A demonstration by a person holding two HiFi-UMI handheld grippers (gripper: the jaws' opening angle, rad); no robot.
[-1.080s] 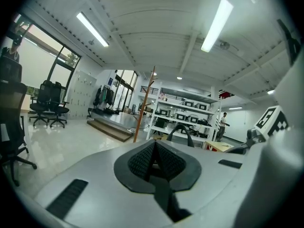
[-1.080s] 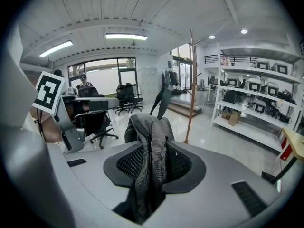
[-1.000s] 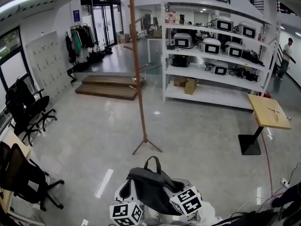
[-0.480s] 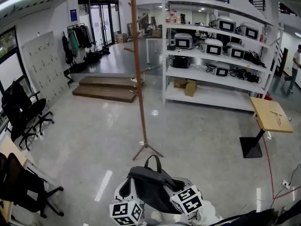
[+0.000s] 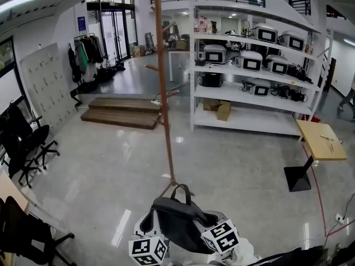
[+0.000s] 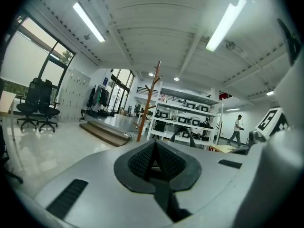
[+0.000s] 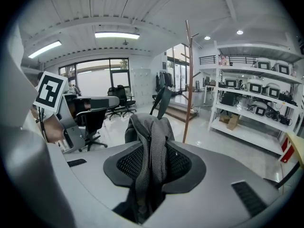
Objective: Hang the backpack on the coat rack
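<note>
A dark grey backpack (image 5: 177, 220) hangs between my two grippers at the bottom of the head view, its carry loop (image 5: 181, 190) standing up. My right gripper (image 5: 213, 219) is shut on a fold of its grey fabric (image 7: 149, 137), which fills the gap between the pads (image 7: 178, 165). My left gripper (image 5: 145, 224) sits at the bag's left side with its pads (image 6: 137, 161) together on a thin dark strip. The wooden coat rack (image 5: 163, 93) stands straight ahead, its foot just beyond the bag. The coat rack (image 7: 189, 80) also shows in the right gripper view.
White shelving (image 5: 249, 71) with boxes and devices stands right of the rack. A small wooden table (image 5: 321, 140) is at the right, black office chairs (image 5: 22, 143) at the left, wooden steps (image 5: 122, 107) behind. A person (image 5: 349, 98) walks at the far right.
Both grippers and the backpack have moved forward toward the coat rack, whose foot now lies close in front of the bag. The grip looks the same.
</note>
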